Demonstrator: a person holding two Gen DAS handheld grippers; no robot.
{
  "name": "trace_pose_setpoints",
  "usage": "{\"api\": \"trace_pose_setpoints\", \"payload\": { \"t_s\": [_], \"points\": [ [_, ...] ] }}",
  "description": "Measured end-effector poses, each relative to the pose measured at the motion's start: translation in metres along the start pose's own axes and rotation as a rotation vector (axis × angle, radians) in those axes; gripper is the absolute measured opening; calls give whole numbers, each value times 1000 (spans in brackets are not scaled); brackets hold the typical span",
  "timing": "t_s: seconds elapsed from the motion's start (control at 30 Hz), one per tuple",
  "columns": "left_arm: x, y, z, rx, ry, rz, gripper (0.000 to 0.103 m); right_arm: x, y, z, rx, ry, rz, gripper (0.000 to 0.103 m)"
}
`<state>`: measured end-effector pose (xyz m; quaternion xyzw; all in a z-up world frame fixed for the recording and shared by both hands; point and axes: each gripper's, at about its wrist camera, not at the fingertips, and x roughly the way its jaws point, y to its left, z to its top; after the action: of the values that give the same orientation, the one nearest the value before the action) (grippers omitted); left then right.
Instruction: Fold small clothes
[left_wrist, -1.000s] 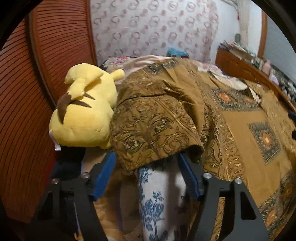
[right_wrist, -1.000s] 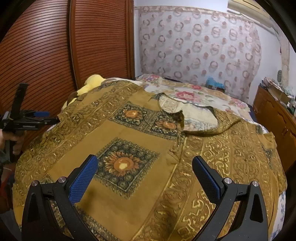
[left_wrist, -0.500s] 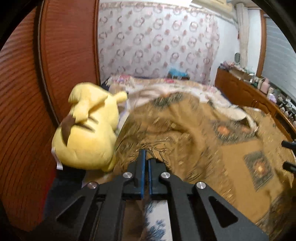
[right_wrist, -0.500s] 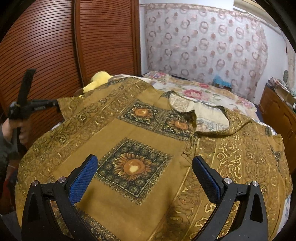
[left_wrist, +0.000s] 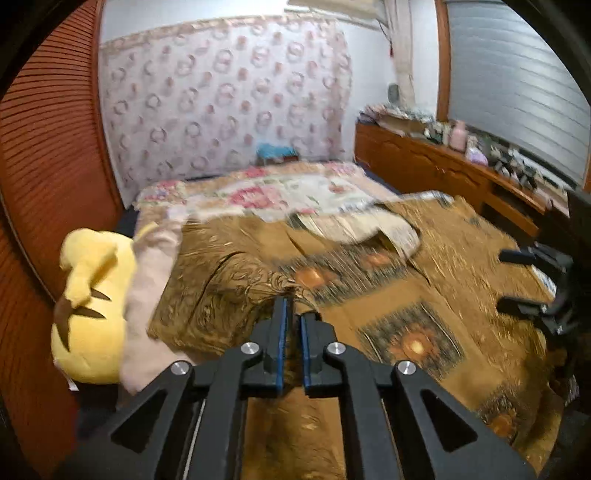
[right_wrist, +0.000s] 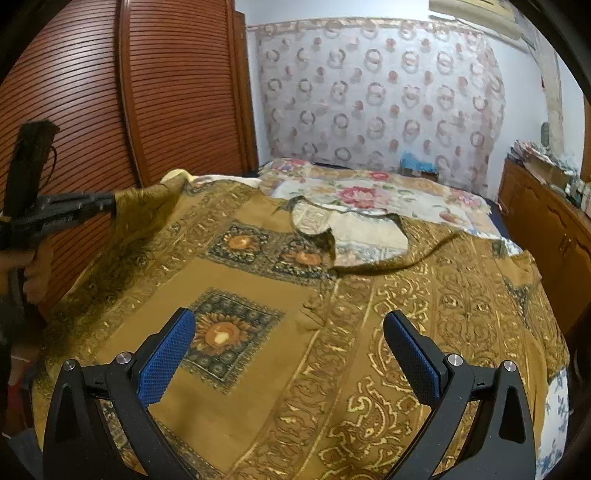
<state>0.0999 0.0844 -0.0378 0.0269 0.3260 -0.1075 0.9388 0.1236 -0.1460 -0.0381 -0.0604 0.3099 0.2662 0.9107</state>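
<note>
Sleeve (right_wrist: 147, 206) now lifted, motion-blurred.

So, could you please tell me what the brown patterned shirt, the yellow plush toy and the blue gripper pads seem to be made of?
Brown patterned shirt: thin woven cloth, probably cotton batik; it drapes limply from the shut left gripper.
Yellow plush toy: soft matte fleece, seemingly stuffed.
Blue gripper pads on the open right gripper: dimpled rubber or plastic, hard to tell.

Left gripper (left_wrist: 291, 314) fingers pinched; right gripper (right_wrist: 288, 339) fingers spread.
</note>
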Motion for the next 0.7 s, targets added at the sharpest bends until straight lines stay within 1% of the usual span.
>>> {"api": "trace_pose_setpoints", "payload": {
  "t_s": [0.07, 0.13, 0.2, 0.27, 0.33, 0.37, 0.43, 0.47, 0.5, 0.53, 0.63, 0.7],
  "points": [
    [1, -5, -8, 5, 17, -11, 8, 1, -2, -2, 3, 6, -2, 103],
    [0, -8, -16, 8, 27, -15, 13, 1, -3, -4, 5, 11, -2, 103],
    [-5, -9, -23, -1, 23, -22, 22, 2, -3, -5, 7, 12, 0, 103],
    [-15, -6, -29, -21, 10, -27, 26, 3, -3, -5, 6, 13, 0, 103],
    [-20, -3, -30, -33, -7, -16, 31, 4, -3, -5, 4, 14, 1, 103],
    [-24, -2, -30, -39, -17, -10, 37, 5, -3, -4, 3, 15, 1, 103],
    [-31, 3, -34, -51, -36, 3, 39, 6, -2, -3, -4, 18, 3, 103],
    [-33, 6, -36, -59, -42, 10, 43, 7, -1, -2, -8, 19, 3, 103],
    [-36, 10, -37, -69, -49, 17, 51, 8, 1, -1, -16, 20, 4, 103],
    [-39, 14, -40, -84, -60, 25, 55, 9, 3, 1, -25, 21, 7, 103],
    [-46, 26, -48, -130, -80, 36, 57, 12, 10, 9, -50, 20, 32, 103],
    [-51, 35, -53, -161, -94, 56, 60, 16, 17, 14, -73, 19, 47, 103]
  ]
}}
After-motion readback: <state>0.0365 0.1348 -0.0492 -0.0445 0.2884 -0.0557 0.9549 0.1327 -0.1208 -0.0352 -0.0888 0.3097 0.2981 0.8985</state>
